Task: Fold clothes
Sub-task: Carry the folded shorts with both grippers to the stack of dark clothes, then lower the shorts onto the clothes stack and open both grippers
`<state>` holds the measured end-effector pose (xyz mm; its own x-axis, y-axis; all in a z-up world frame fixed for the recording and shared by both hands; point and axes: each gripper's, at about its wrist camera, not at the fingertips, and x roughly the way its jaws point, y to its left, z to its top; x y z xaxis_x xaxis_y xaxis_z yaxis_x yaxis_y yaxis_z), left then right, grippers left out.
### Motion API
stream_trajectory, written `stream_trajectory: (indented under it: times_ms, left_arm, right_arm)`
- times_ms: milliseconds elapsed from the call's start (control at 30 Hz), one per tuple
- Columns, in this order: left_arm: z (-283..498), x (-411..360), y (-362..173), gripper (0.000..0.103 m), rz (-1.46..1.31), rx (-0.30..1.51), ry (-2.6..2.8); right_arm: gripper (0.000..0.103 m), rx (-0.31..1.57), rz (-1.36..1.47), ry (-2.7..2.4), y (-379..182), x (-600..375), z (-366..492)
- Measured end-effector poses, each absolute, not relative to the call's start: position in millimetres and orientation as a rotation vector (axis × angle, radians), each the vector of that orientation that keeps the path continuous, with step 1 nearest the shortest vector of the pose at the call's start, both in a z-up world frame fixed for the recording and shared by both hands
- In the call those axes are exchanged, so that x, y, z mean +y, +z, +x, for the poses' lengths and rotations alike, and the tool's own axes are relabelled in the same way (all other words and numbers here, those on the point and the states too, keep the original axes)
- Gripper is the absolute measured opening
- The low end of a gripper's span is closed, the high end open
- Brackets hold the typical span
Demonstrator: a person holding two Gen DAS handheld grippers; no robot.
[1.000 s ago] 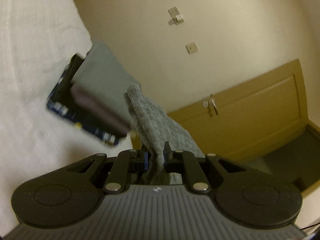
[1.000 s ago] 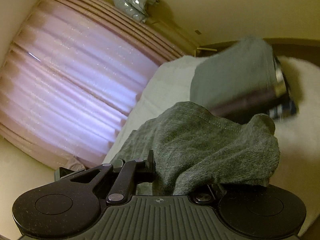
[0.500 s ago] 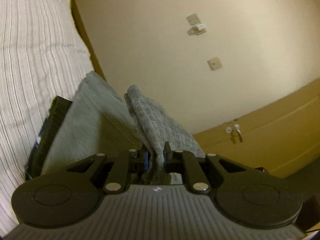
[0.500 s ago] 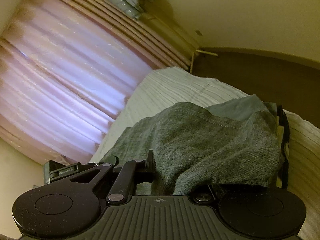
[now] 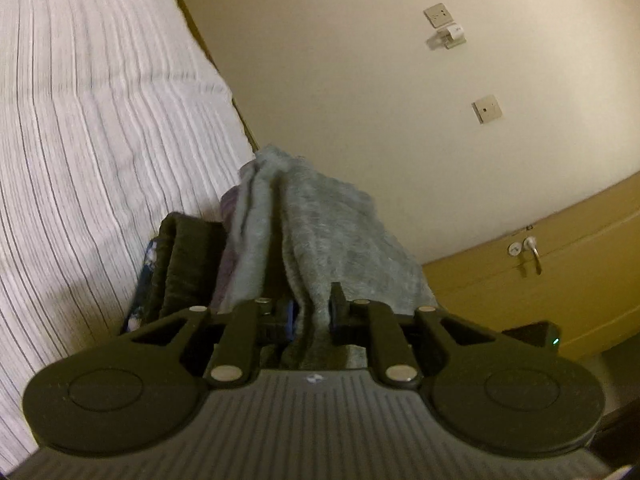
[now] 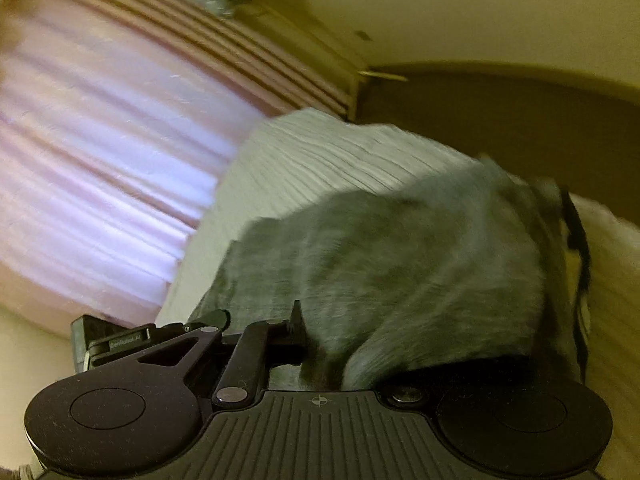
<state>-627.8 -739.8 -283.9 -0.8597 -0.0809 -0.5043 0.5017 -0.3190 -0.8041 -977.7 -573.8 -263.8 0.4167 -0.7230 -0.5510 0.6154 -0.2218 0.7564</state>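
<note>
My left gripper (image 5: 312, 312) is shut on a folded grey knit garment (image 5: 336, 232) that rises between its fingers. Just left of it lies a stack of folded clothes (image 5: 180, 264), with dark green, purple and blue patterned layers, on the white striped bed (image 5: 100, 120). My right gripper (image 6: 320, 344) is shut on the same grey garment (image 6: 400, 264), which drapes over its right finger and hides it. The stack's dark edge (image 6: 576, 240) shows at the right. The right wrist view is blurred.
A cream wall with switch plates (image 5: 486, 109) and a yellow-brown door with a handle (image 5: 532, 252) stand beyond the bed. Pink curtains (image 6: 100, 160) hang at the left in the right wrist view. The other gripper's body (image 6: 104, 340) shows low at the left.
Both grippers have carried the grey garment closer to and lower toward the stack of folded clothes; the stack now sits right beside the left gripper's fingers.
</note>
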Motion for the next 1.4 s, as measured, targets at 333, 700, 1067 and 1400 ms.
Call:
stream_trajectory:
  times_ms: [333, 700, 1067, 1400]
  left_arm:
    - [-628.4, -783.8, -286.3, 0.026, 0.426, 1.647, -2.178]
    - [-655.2, -782.0, -275.5, 0.002, 0.51, 1.296, -2.35]
    - [-641.6, -734.7, -213.7, 0.006, 0.549, 0.82, -2.239]
    - [-658.5, -643.0, -228.0, 0.003, 0.807, 0.643, -2.329]
  right_arm:
    - [0.048, -0.354, 1.352, -1.391, -267.0, -526.5, -1042.7]
    - [0.007, -0.242, 1.083, -1.579, -253.2, -526.9, -1042.8]
    - [0.053, -0.168, 1.011, -1.936, -226.1, -505.2, -1024.1]
    - [0.052, 0.331, 0.786, -1.805, -252.6, -490.5, -911.4]
